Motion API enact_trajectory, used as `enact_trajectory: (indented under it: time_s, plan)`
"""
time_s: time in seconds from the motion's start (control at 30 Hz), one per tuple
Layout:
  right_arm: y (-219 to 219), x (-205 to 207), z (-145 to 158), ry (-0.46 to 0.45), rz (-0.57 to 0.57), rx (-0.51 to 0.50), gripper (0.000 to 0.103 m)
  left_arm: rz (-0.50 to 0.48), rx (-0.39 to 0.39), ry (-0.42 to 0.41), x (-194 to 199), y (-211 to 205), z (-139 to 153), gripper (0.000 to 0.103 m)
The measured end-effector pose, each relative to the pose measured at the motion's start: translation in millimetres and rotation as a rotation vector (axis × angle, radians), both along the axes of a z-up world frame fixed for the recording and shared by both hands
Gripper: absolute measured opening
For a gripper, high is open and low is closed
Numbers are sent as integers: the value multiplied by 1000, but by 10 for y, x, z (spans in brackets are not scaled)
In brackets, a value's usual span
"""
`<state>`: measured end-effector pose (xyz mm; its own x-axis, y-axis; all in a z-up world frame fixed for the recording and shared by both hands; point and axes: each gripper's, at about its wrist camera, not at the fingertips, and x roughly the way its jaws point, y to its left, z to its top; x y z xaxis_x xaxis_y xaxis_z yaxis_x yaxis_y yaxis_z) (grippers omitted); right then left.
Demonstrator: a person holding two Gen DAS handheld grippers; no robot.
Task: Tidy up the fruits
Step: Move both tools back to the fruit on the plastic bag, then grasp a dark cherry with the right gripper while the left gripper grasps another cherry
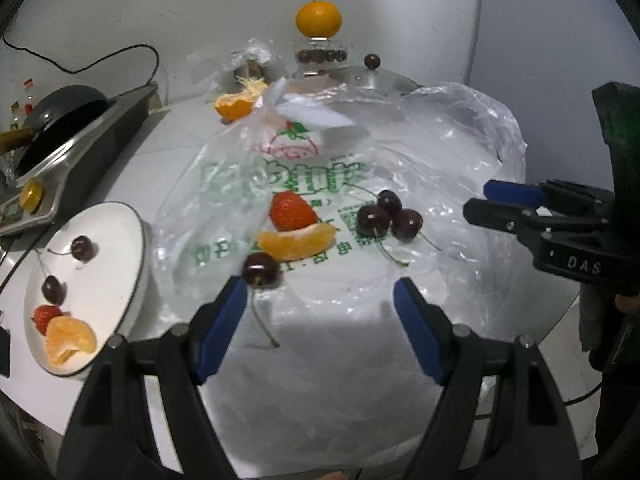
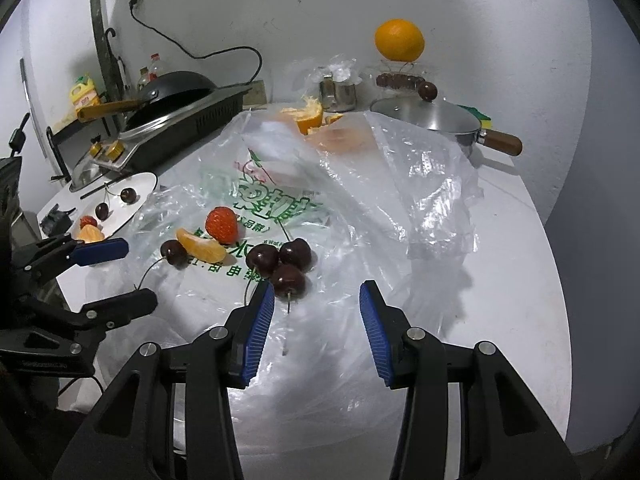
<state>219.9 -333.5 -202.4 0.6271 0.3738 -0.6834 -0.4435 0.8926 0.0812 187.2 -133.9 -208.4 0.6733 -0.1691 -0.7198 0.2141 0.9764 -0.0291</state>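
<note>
A white plate (image 1: pixel 116 240) sits at the left edge of the table (image 2: pixel 500 240), just beside a clear plastic bag (image 1: pixel 420 152) spread flat over the top. On the plate lie two cherries (image 1: pixel 83 248), a small strawberry (image 1: pixel 45 315) and an orange segment (image 1: pixel 70 340). At the far side a lidded pot (image 2: pixel 428 116) with a wooden handle stands near a whole orange (image 2: pixel 399 40) perched on a glass holder.

On the bag lie a strawberry (image 1: pixel 291 211) touching an orange wedge (image 1: pixel 298 242), a single cherry (image 1: pixel 261 270) just near-left of them, and a cluster of three cherries (image 1: pixel 388 216) to the right.

The left gripper (image 1: pixel 320 300) hangs spread and empty, its left finger just beside the single cherry. The right gripper (image 2: pixel 316 304) is also spread with nothing between its fingers, its left finger touching or almost touching the nearest cherry of the cluster.
</note>
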Motion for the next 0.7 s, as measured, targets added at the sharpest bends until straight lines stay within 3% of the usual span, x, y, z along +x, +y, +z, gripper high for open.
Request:
enact_trajectory:
  time_s: [0.33,0.7]
  plan:
    - [122,201,-176,27,48,-31,47,-4,-7,35,174,-50,-139,77]
    - [356,334,-306,47,128,-69,39,59,8,50,337,136,-253,77]
